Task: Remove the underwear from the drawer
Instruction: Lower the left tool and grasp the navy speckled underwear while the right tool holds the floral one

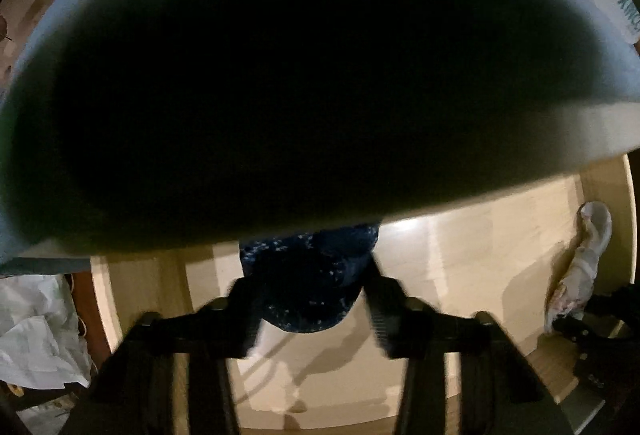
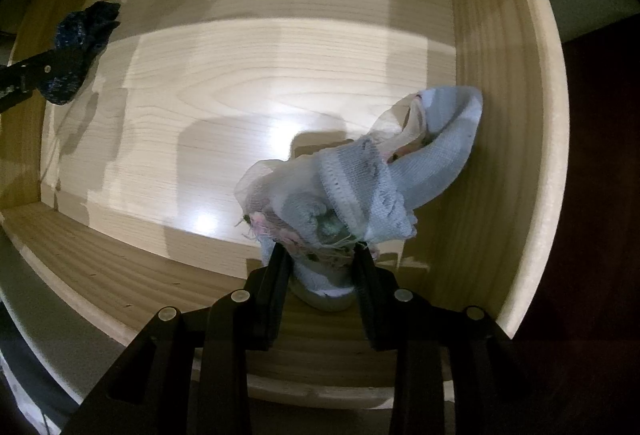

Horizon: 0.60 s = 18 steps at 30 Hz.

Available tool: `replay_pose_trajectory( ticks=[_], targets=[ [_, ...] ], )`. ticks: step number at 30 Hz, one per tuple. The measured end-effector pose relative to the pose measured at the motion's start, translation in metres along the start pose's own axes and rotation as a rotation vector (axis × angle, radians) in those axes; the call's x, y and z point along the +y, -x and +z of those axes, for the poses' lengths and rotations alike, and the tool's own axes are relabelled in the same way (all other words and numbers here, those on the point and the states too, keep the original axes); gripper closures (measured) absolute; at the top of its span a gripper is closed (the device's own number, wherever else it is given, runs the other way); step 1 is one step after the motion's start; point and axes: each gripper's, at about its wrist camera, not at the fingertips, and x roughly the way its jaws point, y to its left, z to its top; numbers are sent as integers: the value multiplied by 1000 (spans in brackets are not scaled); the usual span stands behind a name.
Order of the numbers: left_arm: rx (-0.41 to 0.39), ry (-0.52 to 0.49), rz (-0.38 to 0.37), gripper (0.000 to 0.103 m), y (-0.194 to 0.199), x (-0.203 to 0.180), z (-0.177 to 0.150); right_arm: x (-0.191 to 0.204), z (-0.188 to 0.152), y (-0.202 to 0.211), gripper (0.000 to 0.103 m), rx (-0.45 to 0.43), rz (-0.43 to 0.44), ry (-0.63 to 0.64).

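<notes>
The pale wooden drawer lies open below both grippers, which point down into it. The right gripper has its black jaws closed tight on a bunched piece of light blue and white underwear with pink trim; the cloth spreads out past the jaws toward the drawer's right wall and hangs over the shiny drawer floor.

The left gripper has a dark navy, white-speckled piece of underwear between its jaws, which stand about half apart with both pads against the sides of the bundle. That view is blurred. A broad, dark, white-edged panel fills its upper part. In the right wrist view the navy cloth sits at the far left of the drawer, well apart from the light blue piece, with the left gripper's black arm reaching in at the picture's edge.
</notes>
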Motion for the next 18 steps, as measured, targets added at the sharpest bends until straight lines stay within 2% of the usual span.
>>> replay_pose_trajectory(
  ticks=[1, 3, 6, 18],
  targets=[
    [10, 5, -7, 70, -3, 1, 1, 0, 0, -3, 72, 0, 1, 0],
    [18, 1, -11, 81, -4, 2, 1, 0, -1, -3, 72, 0, 2, 0],
    [51, 19, -31, 88, -7, 5, 1, 1, 0, -4, 71, 0, 2, 0],
    [163, 101, -68, 90, -13, 21, -11, 2, 1, -6, 71, 0, 2, 0]
  ],
)
